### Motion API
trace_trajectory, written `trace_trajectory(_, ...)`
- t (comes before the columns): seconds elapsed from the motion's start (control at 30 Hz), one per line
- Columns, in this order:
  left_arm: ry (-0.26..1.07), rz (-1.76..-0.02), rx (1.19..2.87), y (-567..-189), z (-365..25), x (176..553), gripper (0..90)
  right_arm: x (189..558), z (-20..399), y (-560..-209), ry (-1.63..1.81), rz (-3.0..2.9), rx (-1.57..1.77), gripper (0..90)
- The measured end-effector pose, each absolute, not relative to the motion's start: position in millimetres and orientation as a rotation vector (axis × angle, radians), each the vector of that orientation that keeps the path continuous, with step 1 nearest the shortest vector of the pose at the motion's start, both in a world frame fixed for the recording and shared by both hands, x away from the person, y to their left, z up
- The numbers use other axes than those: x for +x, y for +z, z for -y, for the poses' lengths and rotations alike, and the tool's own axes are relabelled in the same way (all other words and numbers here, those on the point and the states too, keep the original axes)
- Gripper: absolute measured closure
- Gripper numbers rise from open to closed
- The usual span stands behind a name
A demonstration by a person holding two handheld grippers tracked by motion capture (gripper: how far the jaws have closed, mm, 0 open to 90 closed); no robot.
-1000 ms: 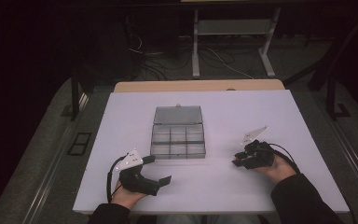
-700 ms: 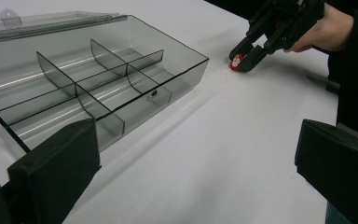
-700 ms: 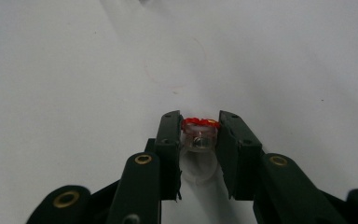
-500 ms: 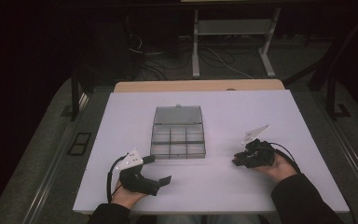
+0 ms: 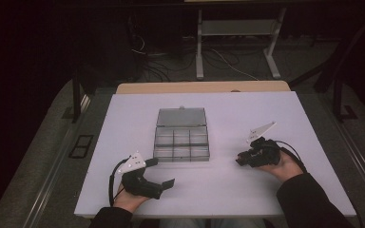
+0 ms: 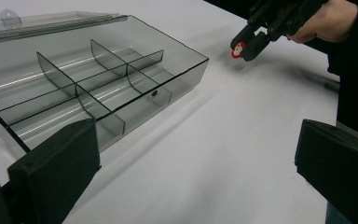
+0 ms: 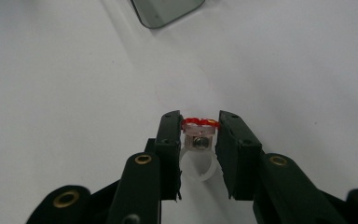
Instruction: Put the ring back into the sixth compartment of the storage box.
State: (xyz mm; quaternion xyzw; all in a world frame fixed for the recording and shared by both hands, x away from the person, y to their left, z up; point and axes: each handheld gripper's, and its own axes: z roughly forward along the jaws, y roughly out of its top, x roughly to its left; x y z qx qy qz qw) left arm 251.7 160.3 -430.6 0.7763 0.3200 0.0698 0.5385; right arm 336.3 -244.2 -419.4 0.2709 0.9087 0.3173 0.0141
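So nearest the person, the left gripper [image 5: 163,172] sits low at the near-left of the white table [image 5: 313,114], held in the left hand [image 5: 132,197] with the forearm coming in from the bottom edge; its jaws are spread wide apart with nothing between them, aimed to the right and a bit toward the far side. Over on the near-right, the right hand [image 5: 285,166] rests on the table with the right gripper [image 5: 240,159] pointing left toward the box, and its jaws are squeezed onto one small ring [image 7: 199,140]. From the right gripper view the ring has a clear plastic band with a red and white top; the top faces away from the gripper, out past the jaw tips, and the band hangs back between the jaws. In the left gripper view you can see that red bit [image 6: 237,48] at the jaw tips, just above the table surface. A little farther out, in the middle of the table between the two grippers, there's one clear smoky plastic box [image 5: 181,142] with its lid [image 5: 181,117] flipped open toward the far side. The box's long side runs left to right, and it has six compartments in two rows of three; they look empty.
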Motion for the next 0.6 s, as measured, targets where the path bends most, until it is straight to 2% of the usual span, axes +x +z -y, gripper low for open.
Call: trace_trajectory(0.6, 0.165, -0.759, 1.846, -430.5, -160.6, 251.6, 0.0, 350.0, 229.0, -396.8, 1.003, -2.828, 0.785, 70.0)
